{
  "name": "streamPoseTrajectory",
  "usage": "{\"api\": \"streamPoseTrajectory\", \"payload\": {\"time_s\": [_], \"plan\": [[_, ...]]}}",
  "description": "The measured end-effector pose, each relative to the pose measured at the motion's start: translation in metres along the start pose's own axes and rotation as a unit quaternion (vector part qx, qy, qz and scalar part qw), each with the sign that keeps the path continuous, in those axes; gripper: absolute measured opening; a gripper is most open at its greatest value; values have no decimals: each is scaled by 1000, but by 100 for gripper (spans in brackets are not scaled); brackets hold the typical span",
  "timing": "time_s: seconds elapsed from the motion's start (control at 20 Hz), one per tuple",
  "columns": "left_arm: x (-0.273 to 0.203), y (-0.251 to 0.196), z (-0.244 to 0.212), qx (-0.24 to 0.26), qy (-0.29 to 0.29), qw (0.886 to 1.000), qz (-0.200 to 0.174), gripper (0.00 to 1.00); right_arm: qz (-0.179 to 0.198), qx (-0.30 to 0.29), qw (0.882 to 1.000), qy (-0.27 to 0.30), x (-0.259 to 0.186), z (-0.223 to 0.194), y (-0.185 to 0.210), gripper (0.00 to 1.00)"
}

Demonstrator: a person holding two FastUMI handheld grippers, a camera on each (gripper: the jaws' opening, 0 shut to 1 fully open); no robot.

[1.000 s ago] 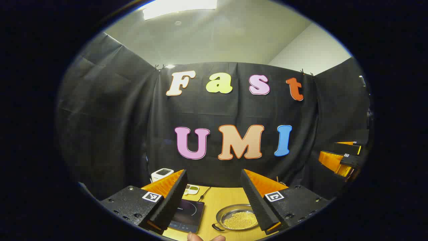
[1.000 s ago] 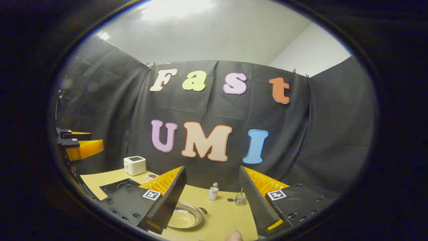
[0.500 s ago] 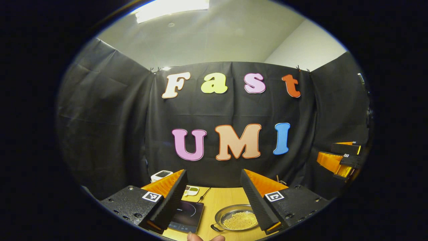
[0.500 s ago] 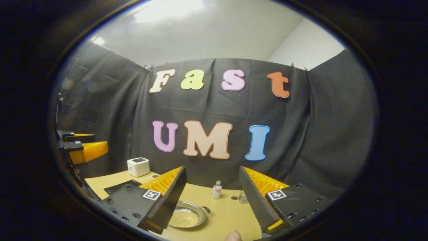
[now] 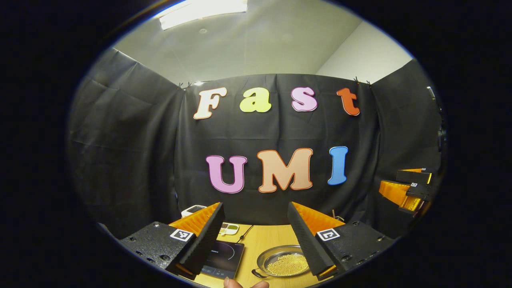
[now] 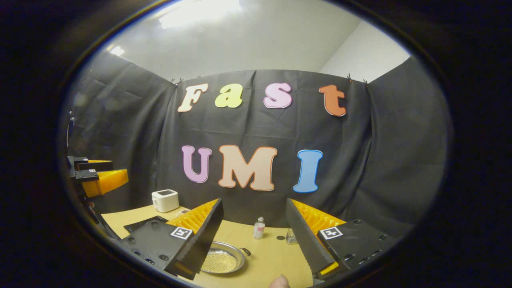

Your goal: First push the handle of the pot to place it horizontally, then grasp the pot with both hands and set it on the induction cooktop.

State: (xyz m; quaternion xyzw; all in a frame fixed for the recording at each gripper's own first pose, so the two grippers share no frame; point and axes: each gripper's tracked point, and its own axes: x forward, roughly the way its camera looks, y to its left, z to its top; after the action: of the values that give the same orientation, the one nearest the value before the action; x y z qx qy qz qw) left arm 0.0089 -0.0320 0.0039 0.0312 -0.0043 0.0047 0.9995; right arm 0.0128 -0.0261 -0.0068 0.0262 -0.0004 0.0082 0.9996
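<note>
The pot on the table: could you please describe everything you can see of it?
The pot is a shallow, round, silvery metal pan holding small golden beads. It sits flat on the yellow wooden table, to the right of the black induction cooktop in the left gripper view and not on it. A dark loop handle shows at its rim, near the camera. Both grippers hang open above; nothing touches it.

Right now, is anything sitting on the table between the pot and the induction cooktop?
Nothing visible does. In the left gripper view the pot sits just right of the induction cooktop, with bare table between them.
</note>
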Motion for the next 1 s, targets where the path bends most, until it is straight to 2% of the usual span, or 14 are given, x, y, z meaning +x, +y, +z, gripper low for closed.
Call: {"api": "streamPoseTrajectory", "payload": {"time_s": [0.15, 0.25, 0.35, 0.4, 0.45, 0.55, 0.6, 0.65, 0.8, 1.0], "plan": [[-2, -1, -4, 3, 5, 1000, 5, 94, 7, 2, 1000, 5, 4, -8, 1, 99], [-2, -2, -7, 9, 9, 1000, 9, 94, 9, 2, 1000, 8, 10, -13, -2, 95], [-1, -3, -7, 13, 10, 1000, 12, 96, 15, -1, 1000, 9, 13, -14, -1, 82], [-1, -4, -8, 13, 11, 1000, 15, 94, 19, -4, 1000, 8, 16, -16, 0, 71], [0, -5, -9, 11, 12, 1000, 17, 94, 18, -11, 1000, 9, 19, -18, -1, 64], [1, -6, -10, 7, 14, 1000, 23, 94, -1, -21, 1000, 4, 26, -19, -16, 41], [1, -5, -11, 5, 16, 999, 27, 96, 11, -15, 1000, 7, 29, -23, -11, 20], [2, -5, -11, 3, 17, 999, 31, 96, 23, -6, 1000, 18, 31, -31, -6, 13], [4, -3, -15, 1, 17, 999, 40, 94, 54, 34, 996, 56, 36, -57, 6, 2], [15, 7, -26, -6, 20, 999, 37, 97, 74, 52, 991, 94, 48, -84, 23, 3]]}}
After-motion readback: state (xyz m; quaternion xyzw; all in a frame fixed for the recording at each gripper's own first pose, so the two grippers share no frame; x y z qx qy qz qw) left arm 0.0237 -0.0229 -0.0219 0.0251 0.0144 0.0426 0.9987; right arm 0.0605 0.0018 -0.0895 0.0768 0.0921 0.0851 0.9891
